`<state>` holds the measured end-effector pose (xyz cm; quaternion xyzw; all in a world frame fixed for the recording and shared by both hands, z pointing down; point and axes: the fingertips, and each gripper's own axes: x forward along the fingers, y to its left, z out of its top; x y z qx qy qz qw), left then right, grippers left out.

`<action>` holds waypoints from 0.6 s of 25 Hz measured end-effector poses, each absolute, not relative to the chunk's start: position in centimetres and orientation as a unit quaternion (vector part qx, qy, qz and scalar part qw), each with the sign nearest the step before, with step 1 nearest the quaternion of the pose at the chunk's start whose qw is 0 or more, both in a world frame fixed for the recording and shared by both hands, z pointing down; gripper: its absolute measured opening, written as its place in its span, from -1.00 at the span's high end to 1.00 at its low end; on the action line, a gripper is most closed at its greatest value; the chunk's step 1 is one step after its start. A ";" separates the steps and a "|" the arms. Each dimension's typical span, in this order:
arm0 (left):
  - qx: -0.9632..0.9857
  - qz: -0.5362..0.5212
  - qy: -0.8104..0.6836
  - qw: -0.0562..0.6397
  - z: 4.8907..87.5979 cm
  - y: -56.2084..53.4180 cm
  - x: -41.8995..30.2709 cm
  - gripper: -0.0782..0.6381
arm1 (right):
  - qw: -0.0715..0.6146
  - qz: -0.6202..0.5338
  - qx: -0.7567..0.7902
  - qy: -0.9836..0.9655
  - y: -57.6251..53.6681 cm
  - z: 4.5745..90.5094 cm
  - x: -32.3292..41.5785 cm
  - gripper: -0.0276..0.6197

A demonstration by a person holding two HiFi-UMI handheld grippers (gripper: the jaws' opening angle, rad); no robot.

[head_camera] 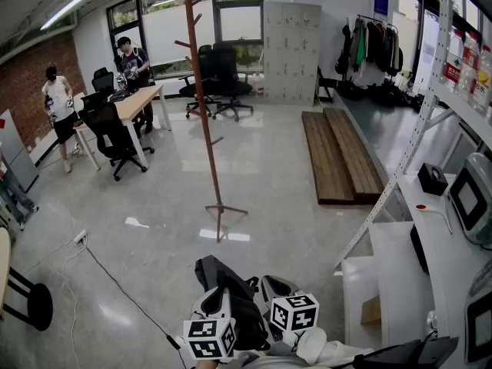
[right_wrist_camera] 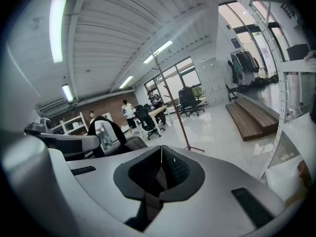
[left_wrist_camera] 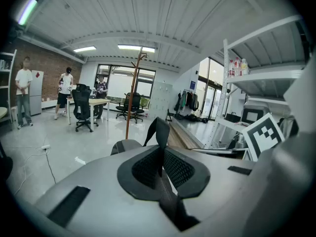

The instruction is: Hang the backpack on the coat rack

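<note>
The tall wooden coat rack (head_camera: pixel 203 106) stands mid-floor, a couple of metres ahead of me. The black and grey backpack (head_camera: pixel 233 294) hangs low at the bottom of the head view, between both grippers. My left gripper (head_camera: pixel 217 307) is shut on a black backpack strap (left_wrist_camera: pixel 157 132) that loops up past its jaws. My right gripper (head_camera: pixel 274 292) is shut on another strap (right_wrist_camera: pixel 159 179) running down between its jaws. The rack also shows far off as a thin pole (left_wrist_camera: pixel 132 95) in the left gripper view and as a slanted pole (right_wrist_camera: pixel 173 102) in the right gripper view.
A metal shelf unit (head_camera: pixel 430 91) and white counter (head_camera: pixel 430 244) line the right side. Wooden planks (head_camera: pixel 338 152) lie on the floor beyond. A desk (head_camera: pixel 134 102) with office chairs and two people stands far left. A cable (head_camera: pixel 115 283) crosses the floor; a stool (head_camera: pixel 27 302) sits at left.
</note>
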<state>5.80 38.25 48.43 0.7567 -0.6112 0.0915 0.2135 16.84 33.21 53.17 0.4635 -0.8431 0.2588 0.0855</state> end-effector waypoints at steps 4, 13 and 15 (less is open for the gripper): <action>0.757 0.091 -0.611 0.211 48.5 37.1 4.6 0.73 | 0.079 0.261 0.463 -0.843 32.1 53.1 15.8 0.88; 0.749 0.084 -0.622 0.211 48.8 34.0 2.3 0.73 | 0.079 0.249 0.462 -0.847 29.5 52.7 14.3 0.88; 0.749 0.082 -0.624 0.209 48.8 33.2 2.1 0.73 | 0.078 0.246 0.462 -0.849 28.7 52.6 14.1 0.88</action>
